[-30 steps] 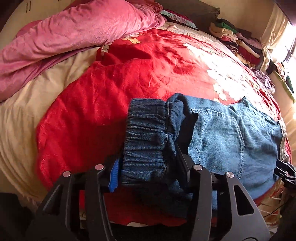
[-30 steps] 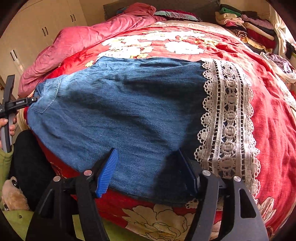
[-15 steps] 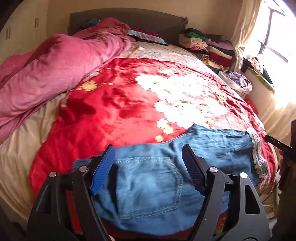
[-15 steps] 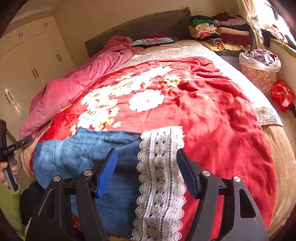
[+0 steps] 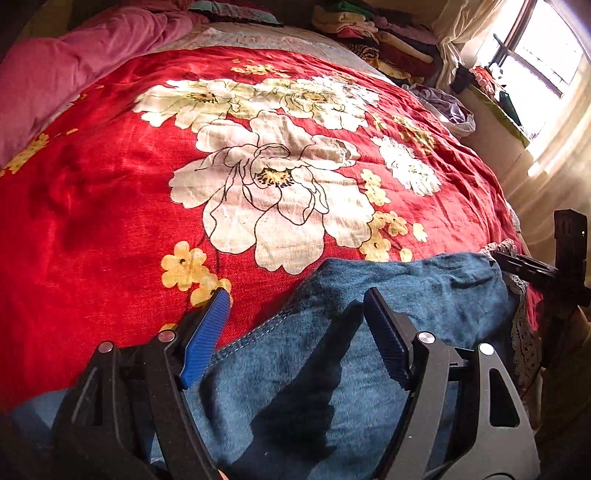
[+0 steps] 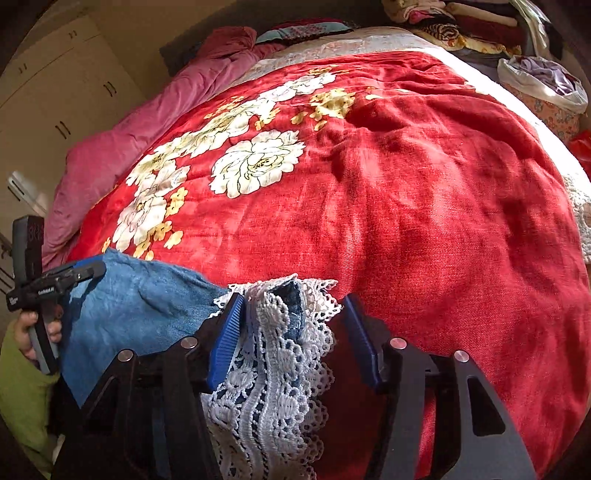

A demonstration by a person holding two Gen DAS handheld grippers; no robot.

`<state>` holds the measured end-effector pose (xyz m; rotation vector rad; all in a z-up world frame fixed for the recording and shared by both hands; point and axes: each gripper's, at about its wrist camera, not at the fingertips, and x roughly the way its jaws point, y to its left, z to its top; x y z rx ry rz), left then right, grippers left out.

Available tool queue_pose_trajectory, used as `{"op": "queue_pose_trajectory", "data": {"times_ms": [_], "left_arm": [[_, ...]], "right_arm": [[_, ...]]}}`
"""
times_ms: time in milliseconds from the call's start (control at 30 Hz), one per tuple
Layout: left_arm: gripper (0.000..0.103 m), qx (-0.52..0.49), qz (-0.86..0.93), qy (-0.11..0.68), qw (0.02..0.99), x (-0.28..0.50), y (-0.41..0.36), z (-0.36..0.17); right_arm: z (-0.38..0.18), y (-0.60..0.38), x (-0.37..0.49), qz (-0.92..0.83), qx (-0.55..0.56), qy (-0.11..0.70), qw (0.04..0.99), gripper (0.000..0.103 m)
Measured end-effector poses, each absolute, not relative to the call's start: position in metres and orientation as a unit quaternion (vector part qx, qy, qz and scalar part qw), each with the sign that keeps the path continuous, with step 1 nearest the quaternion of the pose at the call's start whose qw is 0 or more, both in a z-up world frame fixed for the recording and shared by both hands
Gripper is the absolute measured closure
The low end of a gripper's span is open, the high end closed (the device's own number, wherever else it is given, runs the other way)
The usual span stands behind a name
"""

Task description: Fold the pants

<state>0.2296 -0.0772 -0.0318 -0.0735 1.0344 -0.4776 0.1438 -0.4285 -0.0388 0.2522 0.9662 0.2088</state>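
The blue denim pants (image 5: 332, 369) lie at the near edge of the bed on a red floral blanket (image 5: 110, 206). Their white lace hem (image 6: 280, 369) shows in the right wrist view. My left gripper (image 5: 295, 325) is open, its fingers spread over the denim's top edge. My right gripper (image 6: 295, 325) is open with the bunched lace hem between its fingers. The left gripper also shows in the right wrist view (image 6: 85, 271) at the denim's far end. The right gripper shows at the right edge of the left wrist view (image 5: 517, 264).
A pink quilt (image 6: 122, 147) lies along the bed's left side. Folded clothes (image 5: 380, 33) are stacked at the head. A basket of laundry (image 6: 546, 88) stands to the right of the bed. White cupboards (image 6: 55, 96) are on the left, a bright window (image 5: 546, 59) on the right.
The left gripper let go of the elastic waistband and now sits open over the denim. Both grippers dropped closer to the pants; the lace hem now bunches between the right fingers.
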Motion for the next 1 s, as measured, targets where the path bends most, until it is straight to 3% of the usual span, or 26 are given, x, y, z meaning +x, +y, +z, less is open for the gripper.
{"op": "queue_pose_trajectory", "data": {"times_ms": [33, 67, 100, 133, 200, 400, 667, 833, 900, 1000], "left_arm": [[0.036, -0.042, -0.234, 0.491, 0.838, 0.231, -0.08, -0.034], [0.045, -0.046, -0.241, 0.493, 0.834, 0.231, -0.083, -0.036], [0.077, -0.048, -0.248, 0.496, 0.831, 0.231, -0.088, -0.036], [0.091, -0.051, -0.257, 0.502, 0.824, 0.229, -0.093, -0.038], [0.099, -0.036, -0.255, 0.498, 0.828, 0.223, -0.099, -0.036], [0.101, -0.076, -0.256, 0.447, 0.854, 0.227, -0.08, -0.006], [0.1, -0.071, -0.219, 0.474, 0.85, 0.242, -0.085, -0.041], [0.097, -0.05, -0.218, 0.466, 0.856, 0.239, -0.086, -0.043], [0.092, -0.053, -0.219, 0.462, 0.857, 0.237, -0.083, -0.04], [0.082, -0.057, -0.209, 0.453, 0.865, 0.23, -0.075, -0.028]], "right_arm": [[-0.039, -0.429, 0.143, 0.106, 0.123, 0.457, 0.874, 0.055], [-0.04, -0.43, 0.142, 0.112, 0.128, 0.452, 0.876, 0.062], [-0.04, -0.429, 0.141, 0.122, 0.129, 0.449, 0.876, 0.072], [-0.039, -0.427, 0.14, 0.134, 0.128, 0.445, 0.876, 0.077], [-0.034, -0.423, 0.136, 0.145, 0.12, 0.434, 0.881, 0.083], [-0.002, -0.433, 0.136, 0.153, 0.126, 0.371, 0.907, 0.085], [-0.042, -0.434, 0.18, 0.107, 0.128, 0.432, 0.886, 0.084], [-0.034, -0.439, 0.174, 0.088, 0.122, 0.423, 0.894, 0.074], [-0.024, -0.441, 0.166, 0.073, 0.11, 0.413, 0.901, 0.061], [-0.001, -0.441, 0.146, 0.037, 0.073, 0.382, 0.92, 0.059]]}}
